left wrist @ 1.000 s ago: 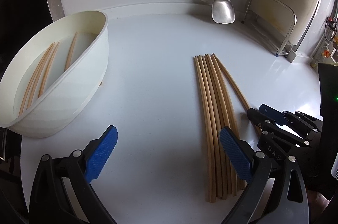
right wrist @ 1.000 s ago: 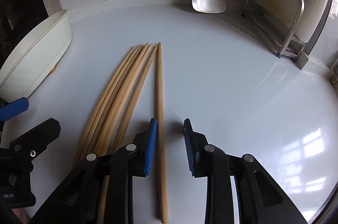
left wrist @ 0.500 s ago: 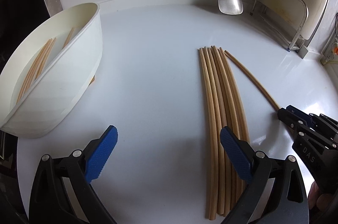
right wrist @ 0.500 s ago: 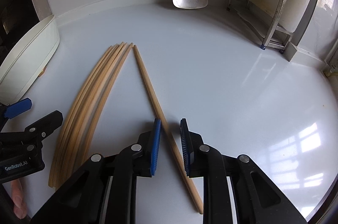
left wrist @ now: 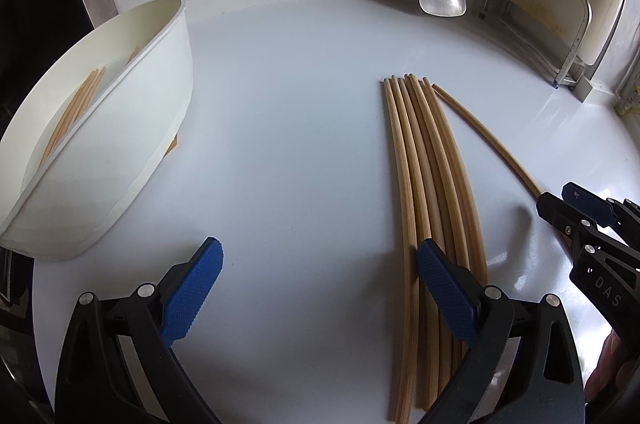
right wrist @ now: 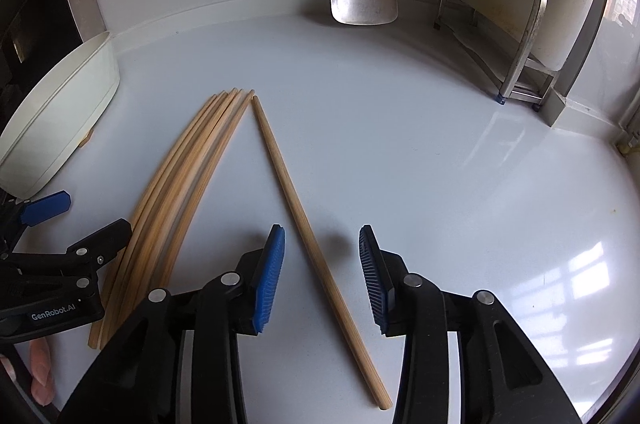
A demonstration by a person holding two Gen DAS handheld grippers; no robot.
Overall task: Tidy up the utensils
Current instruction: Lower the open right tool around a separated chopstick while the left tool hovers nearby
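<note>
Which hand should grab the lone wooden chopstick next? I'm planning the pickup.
Right. The right tongs have just been opening and straddle the lone wooden chopstick, pads clear. The open left tongs sit beside the bundle of wooden chopsticks.

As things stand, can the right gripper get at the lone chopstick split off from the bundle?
Probably yes. The right gripper is open with the lone chopstick lying flat between its pads, untouched; the bundle sits clear to the side.
</note>
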